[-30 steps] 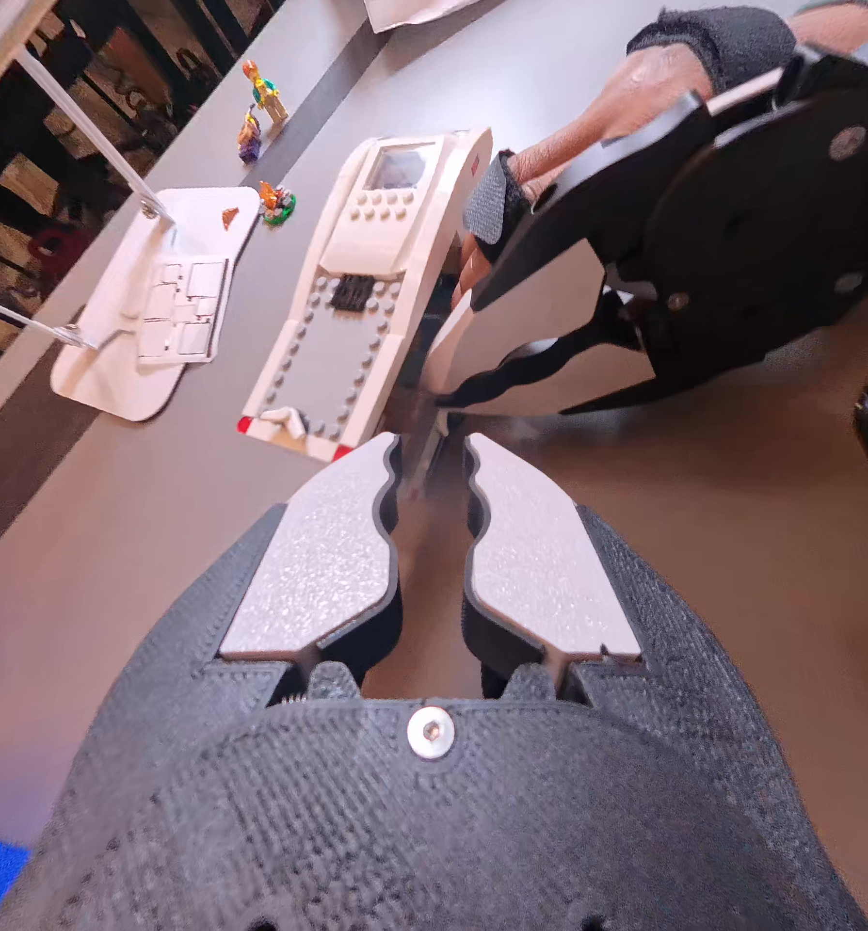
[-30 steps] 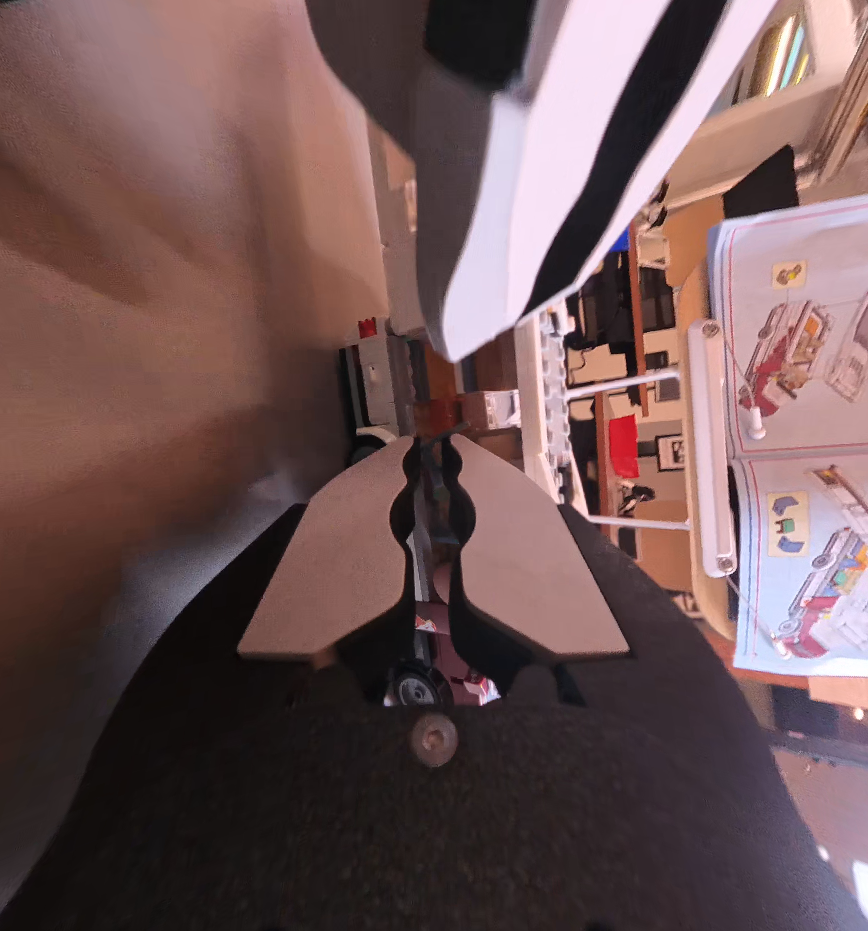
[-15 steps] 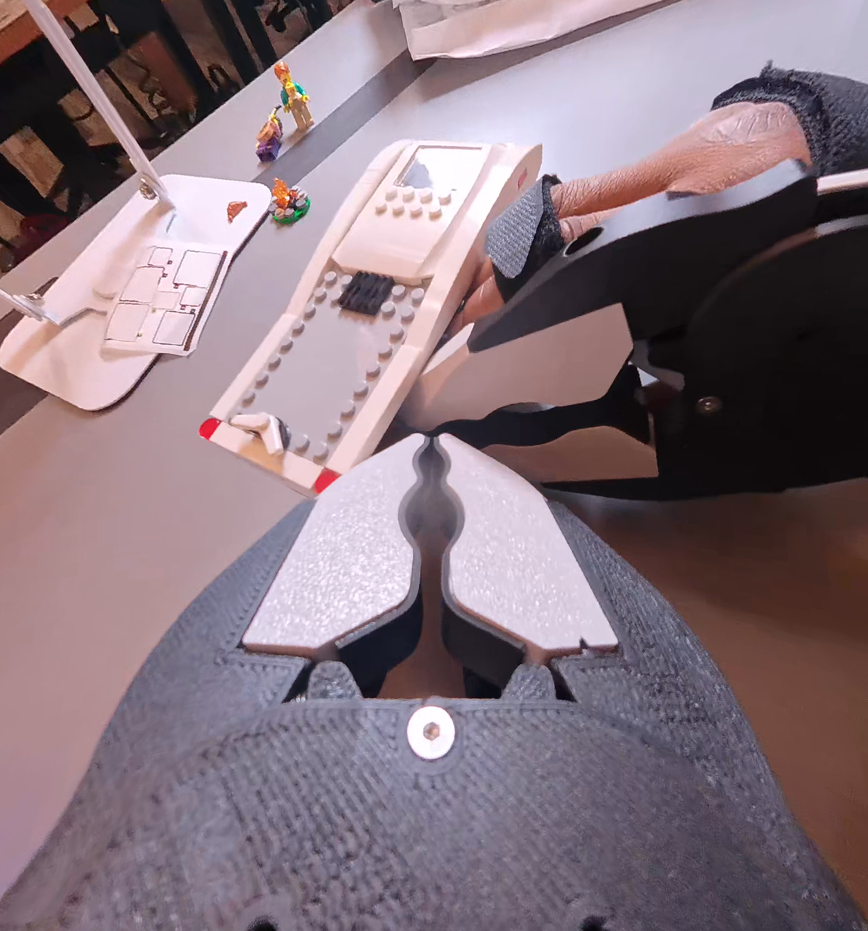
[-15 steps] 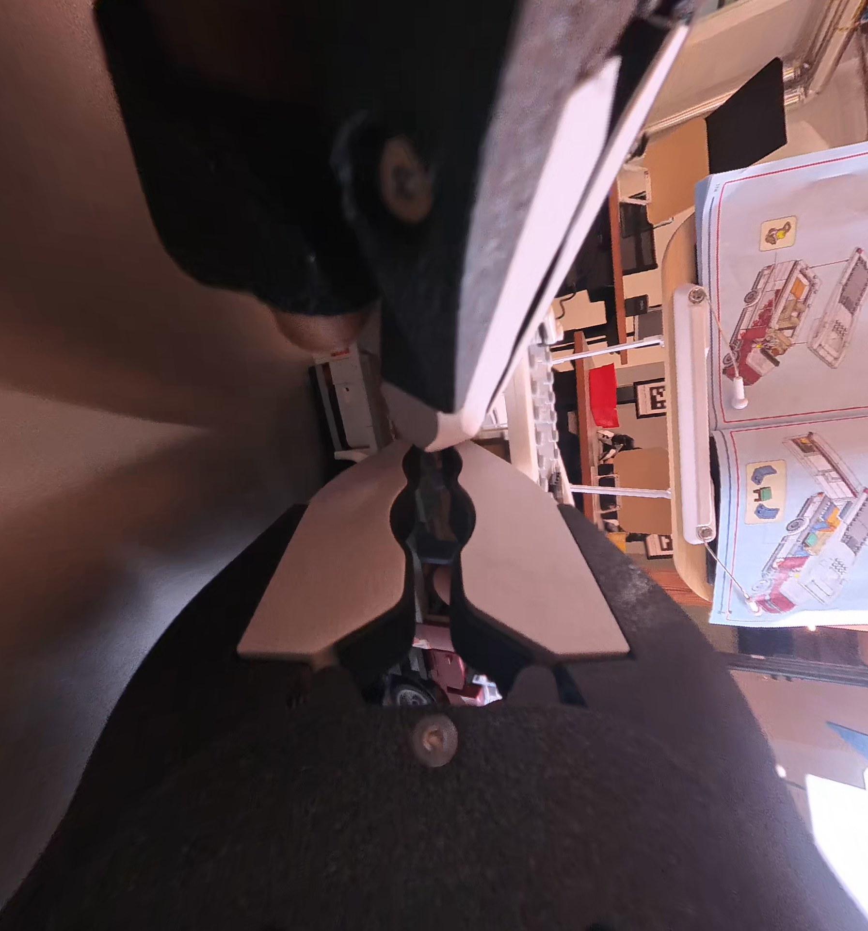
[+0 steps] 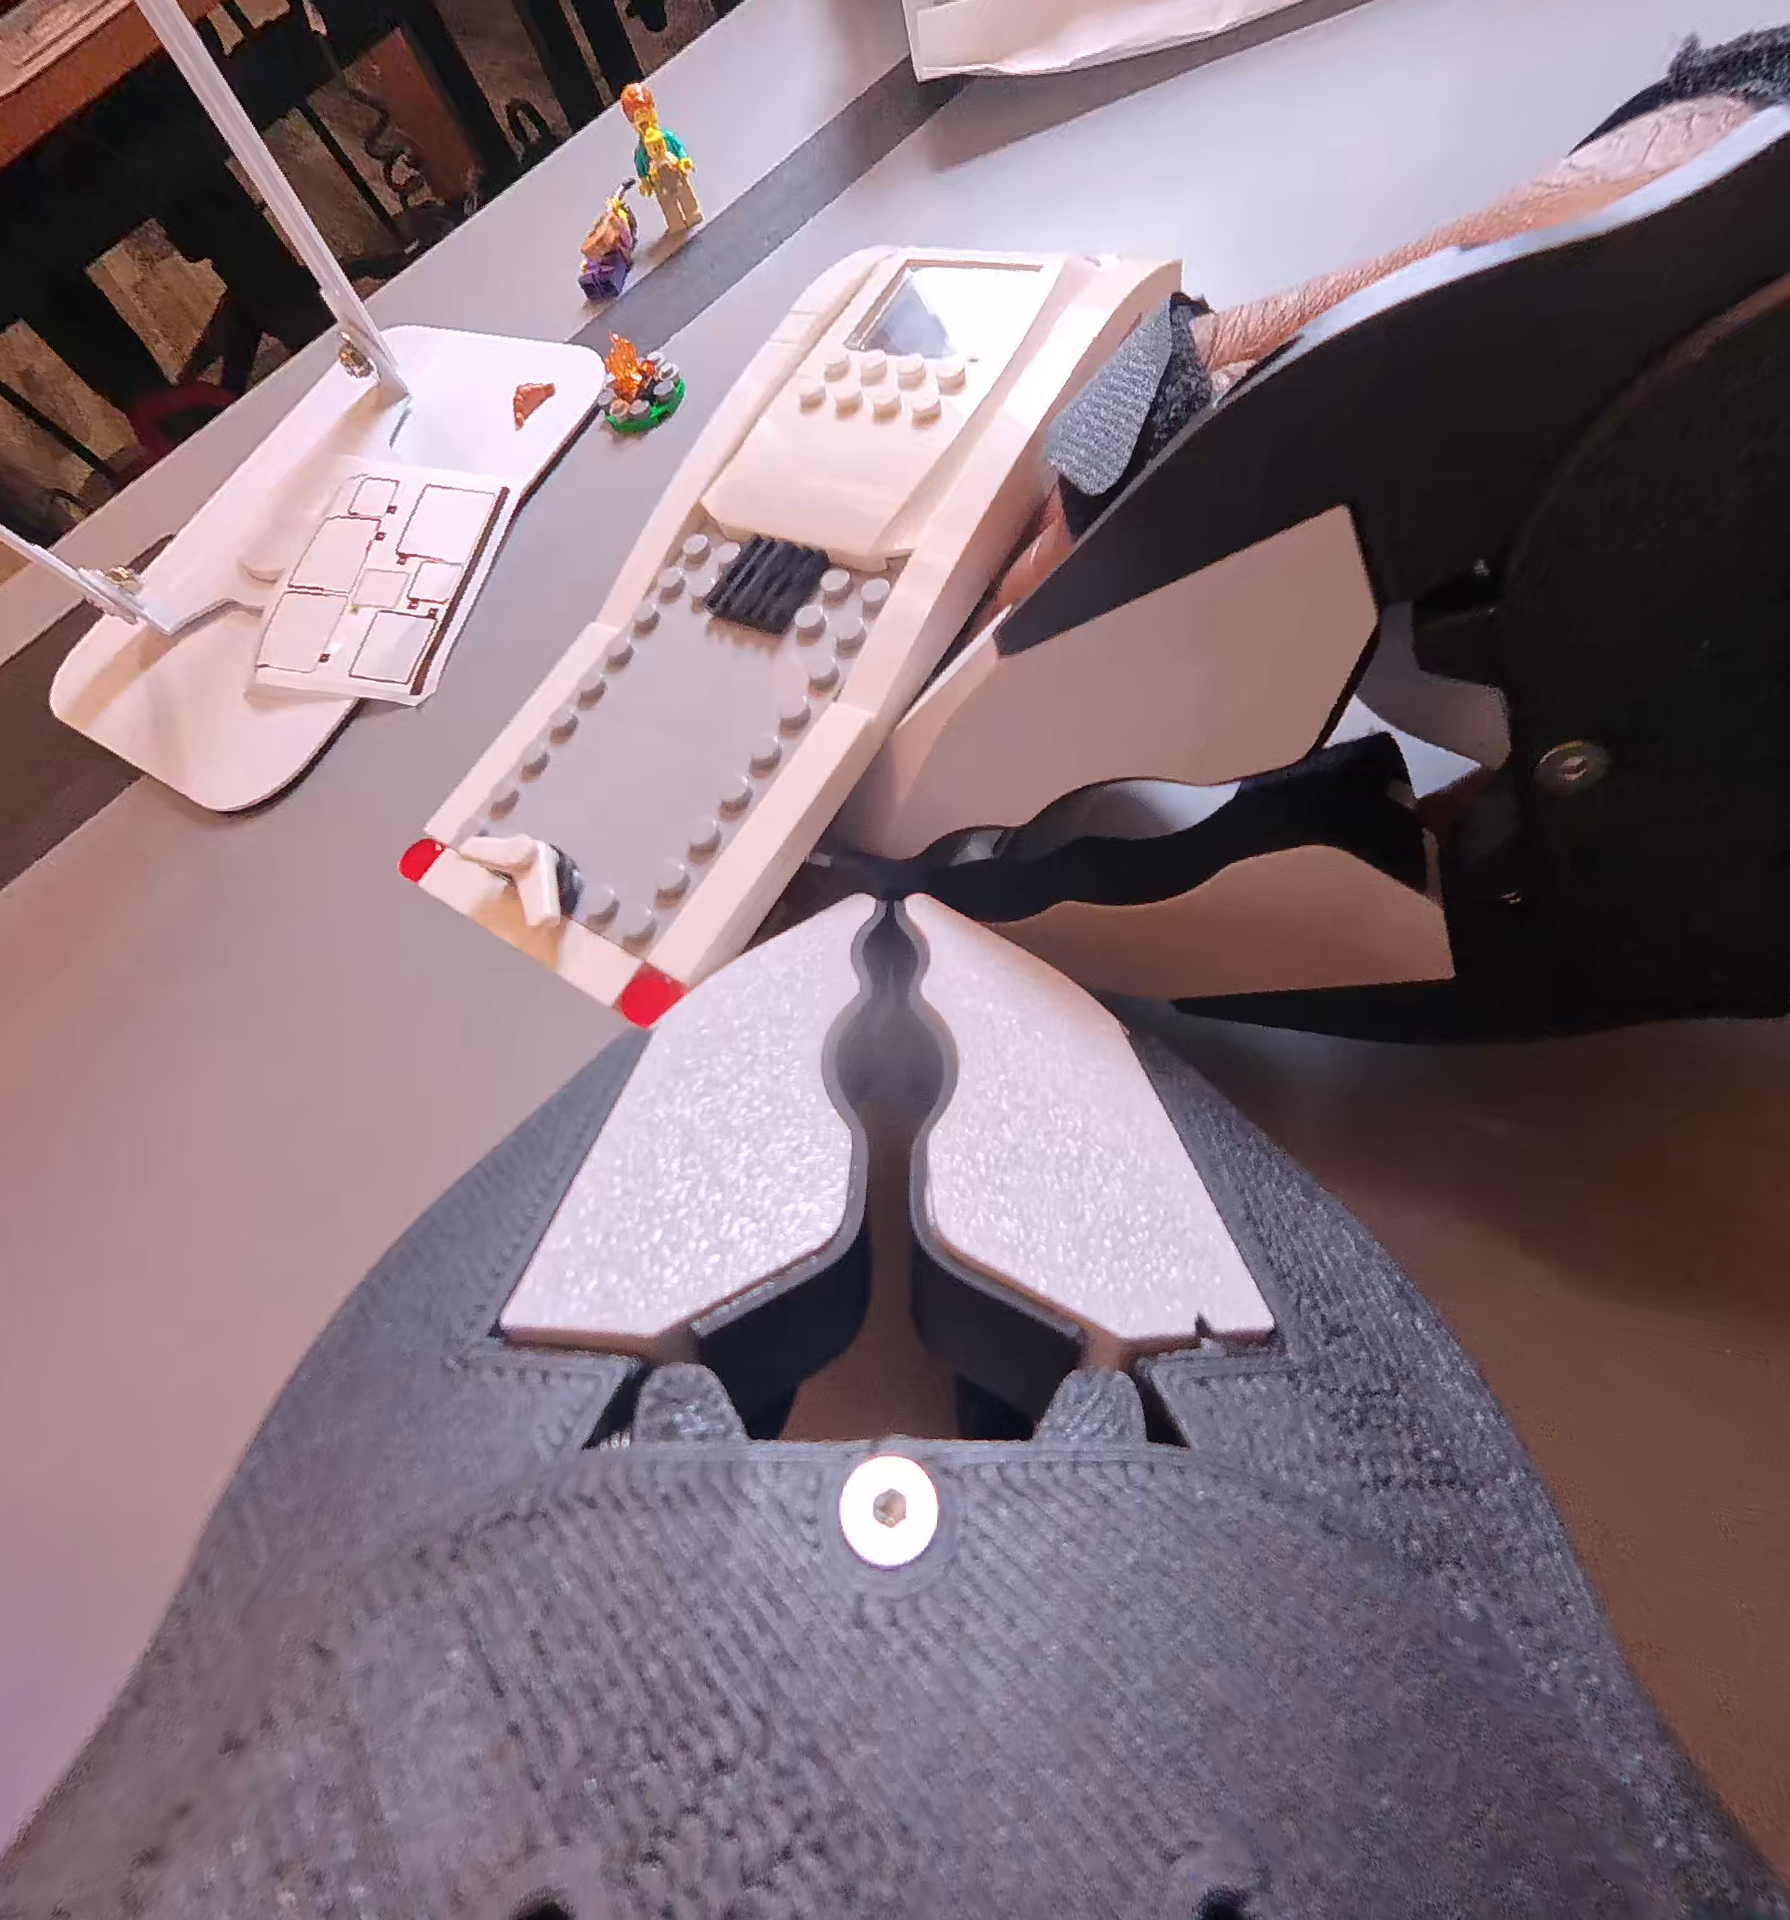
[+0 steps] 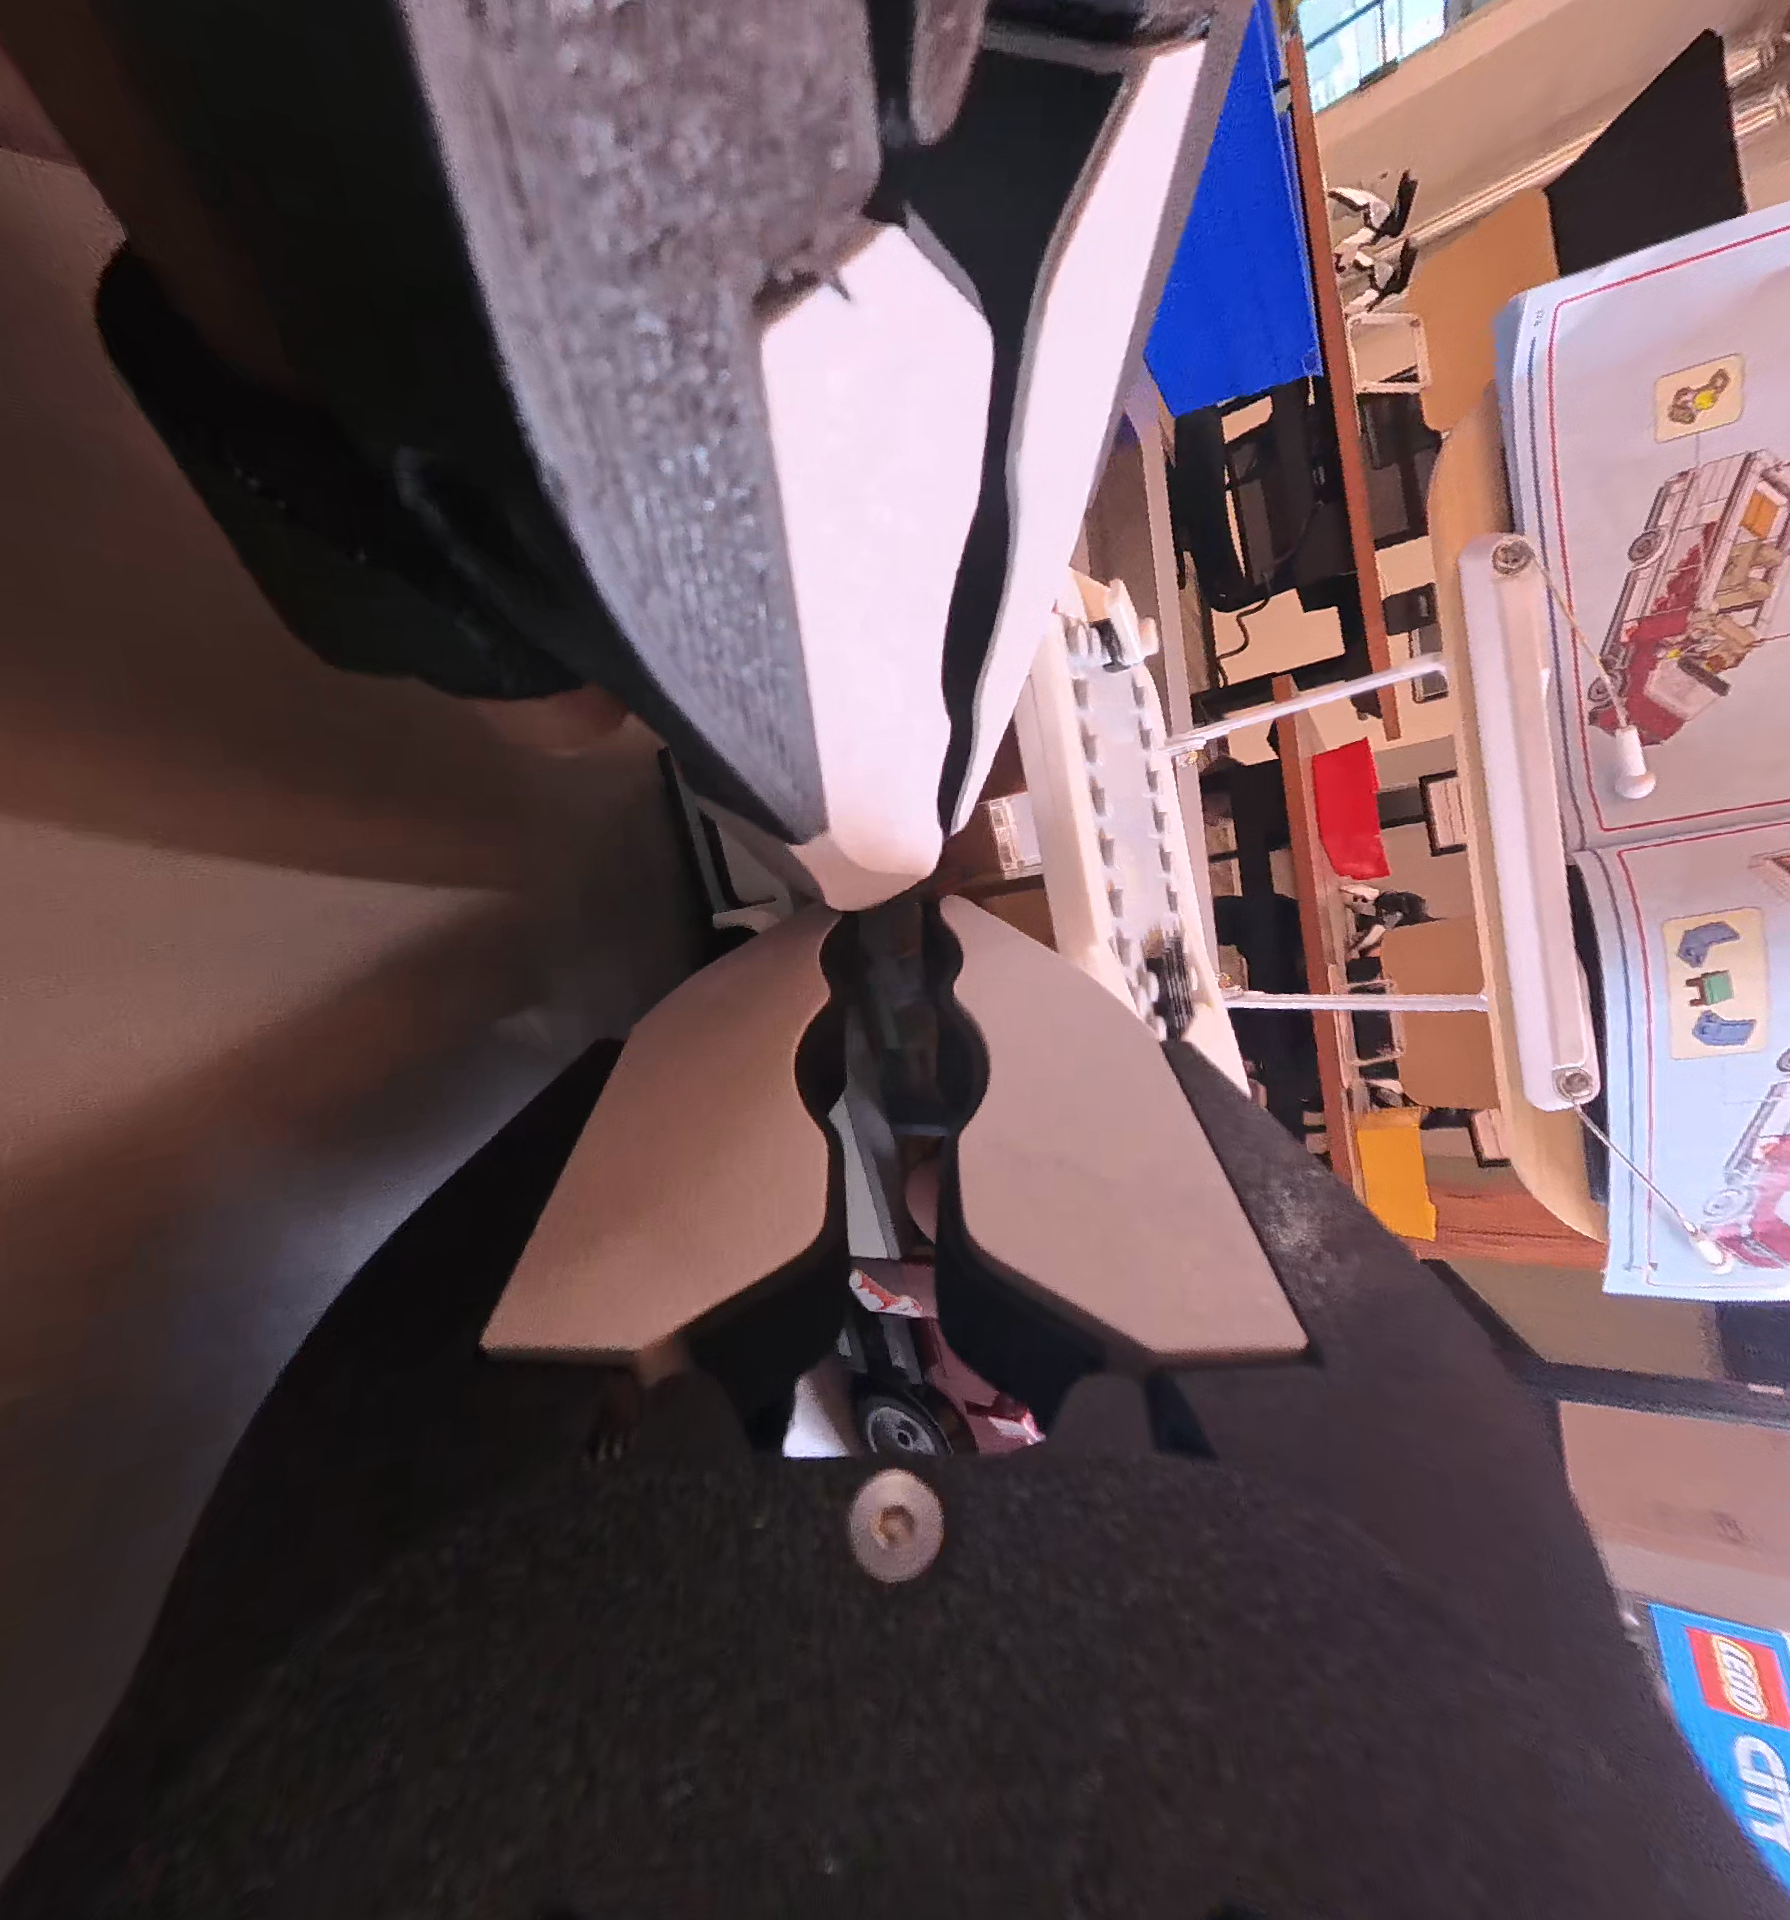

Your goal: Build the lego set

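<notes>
My left gripper point(image 5: 892, 906) is pressed shut on nothing at frame centre; my right gripper point(image 6: 891, 920) pinches the toy van point(image 6: 896, 1351), its brick roof panel point(image 5: 725, 665) detached.

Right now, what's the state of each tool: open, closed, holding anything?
Left tool: closed, tips together, nothing visible between them.
Right tool: closed on the toy brick vehicle, whose body runs between its fingers.

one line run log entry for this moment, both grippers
left gripper: shut, holds nothing, tips by right gripper's tips | right gripper: closed on brick-built vehicle | white brick roof panel: tilted, beside right gripper | table: minifigures
</notes>
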`<state>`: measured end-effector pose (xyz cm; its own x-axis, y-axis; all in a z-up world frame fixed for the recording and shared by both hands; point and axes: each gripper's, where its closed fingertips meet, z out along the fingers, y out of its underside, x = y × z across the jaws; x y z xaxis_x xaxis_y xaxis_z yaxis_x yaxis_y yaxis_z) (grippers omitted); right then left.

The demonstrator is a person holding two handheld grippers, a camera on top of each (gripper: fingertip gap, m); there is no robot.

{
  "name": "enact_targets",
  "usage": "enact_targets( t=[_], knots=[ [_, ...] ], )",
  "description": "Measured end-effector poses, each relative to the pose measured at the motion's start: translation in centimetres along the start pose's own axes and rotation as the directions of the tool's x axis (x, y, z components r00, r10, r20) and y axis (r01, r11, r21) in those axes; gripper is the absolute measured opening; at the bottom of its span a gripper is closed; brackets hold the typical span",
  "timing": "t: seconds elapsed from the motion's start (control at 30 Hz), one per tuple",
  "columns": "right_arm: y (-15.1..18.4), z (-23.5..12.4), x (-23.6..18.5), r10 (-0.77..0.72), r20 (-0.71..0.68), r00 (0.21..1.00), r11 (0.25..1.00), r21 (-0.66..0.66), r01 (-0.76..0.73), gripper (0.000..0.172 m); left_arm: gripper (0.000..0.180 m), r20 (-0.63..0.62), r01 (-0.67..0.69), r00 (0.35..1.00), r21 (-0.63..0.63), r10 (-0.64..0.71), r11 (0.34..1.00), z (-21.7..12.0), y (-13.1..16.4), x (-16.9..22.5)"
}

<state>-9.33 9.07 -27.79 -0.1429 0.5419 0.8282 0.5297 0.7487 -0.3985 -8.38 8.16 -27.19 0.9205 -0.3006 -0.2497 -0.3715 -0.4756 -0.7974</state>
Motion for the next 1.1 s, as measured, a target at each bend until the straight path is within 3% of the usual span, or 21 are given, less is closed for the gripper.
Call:
enact_targets(
  t=[0.3,0.53,0.83,1.1],
  knots=[
    [0.4,-0.2,0.3,-0.011,-0.037,0.999,1.000,0.023,0.012,0.013,0.000,0.004,0.039,0.999,0.004,-0.039,0.999,0.5,-0.3,0.0],
    [0.2,-0.1,0.4,-0.020,-0.046,0.999,0.999,0.027,0.021,0.015,0.000,-0.041,0.192,0.981,0.047,-0.190,0.980,0.5,-0.9,-0.1],
    [0.4,-0.4,0.1,0.017,-0.011,1.000,1.000,0.024,-0.016,0.022,0.000,0.109,0.067,0.992,-0.014,-0.065,0.998,1.5,0.0,-1.2],
    [0.9,-1.3,-0.7,0.045,0.072,0.996,0.999,0.002,-0.045,0.024,0.000,0.089,0.084,0.992,0.005,-0.084,0.996,0.7,0.0,-1.2]
  ],
)
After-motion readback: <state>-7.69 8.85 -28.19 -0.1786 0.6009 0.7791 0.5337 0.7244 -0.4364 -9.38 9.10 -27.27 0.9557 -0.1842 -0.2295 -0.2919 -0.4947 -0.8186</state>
